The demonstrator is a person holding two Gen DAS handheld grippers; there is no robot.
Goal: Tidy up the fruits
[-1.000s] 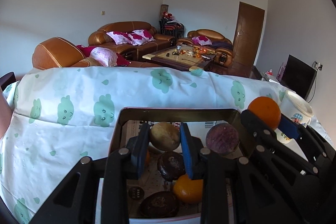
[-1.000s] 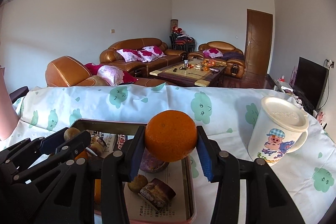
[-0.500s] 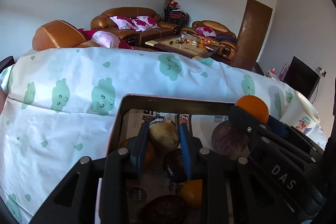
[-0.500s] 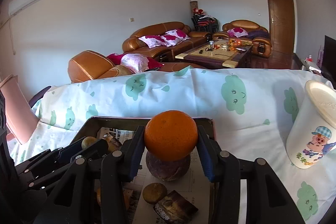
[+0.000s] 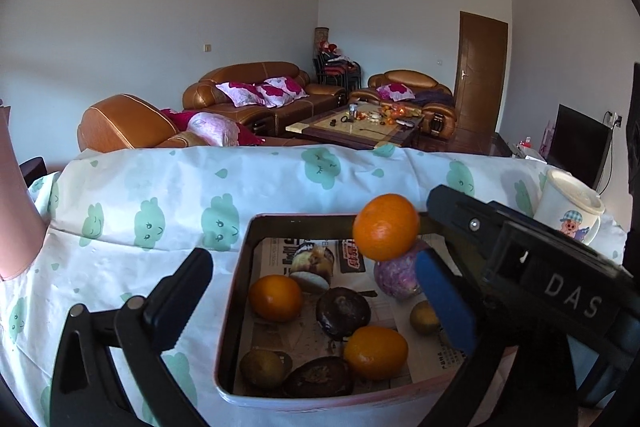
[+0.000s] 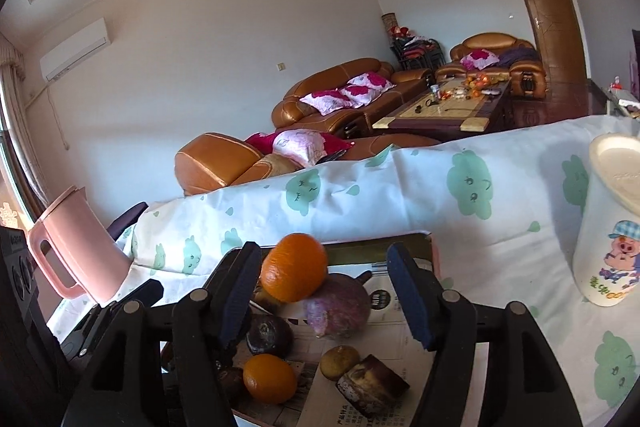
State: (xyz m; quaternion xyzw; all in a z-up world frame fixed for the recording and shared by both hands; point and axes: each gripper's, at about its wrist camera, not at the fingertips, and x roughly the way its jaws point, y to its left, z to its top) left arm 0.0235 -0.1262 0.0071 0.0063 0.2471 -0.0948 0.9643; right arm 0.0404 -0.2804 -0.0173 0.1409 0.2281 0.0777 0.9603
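A pink-rimmed tray (image 5: 234, 311) lined with newspaper holds oranges, dark fruits, small brownish fruits and a purple fruit (image 5: 394, 273). My right gripper (image 6: 322, 293) is open over the tray (image 6: 434, 259). An orange (image 6: 294, 267) lies against its left finger on top of the purple fruit (image 6: 340, 307); the right finger stands clear of it. The same orange (image 5: 385, 227) shows in the left wrist view, by the right gripper's blue pad (image 5: 444, 301). My left gripper (image 5: 316, 307) is open and empty above the tray's near left side; only its left finger (image 5: 176, 303) shows.
A white lidded mug (image 6: 610, 223) with a cartoon pig stands right of the tray, also in the left wrist view (image 5: 570, 205). A pink jug (image 6: 74, 241) stands at the left. The table wears a white cloth with green cloud prints (image 5: 160, 211).
My right gripper has opened and the orange now rests on the purple fruit. My left gripper has opened wide, let go of the brownish fruit and pulled back to the left.
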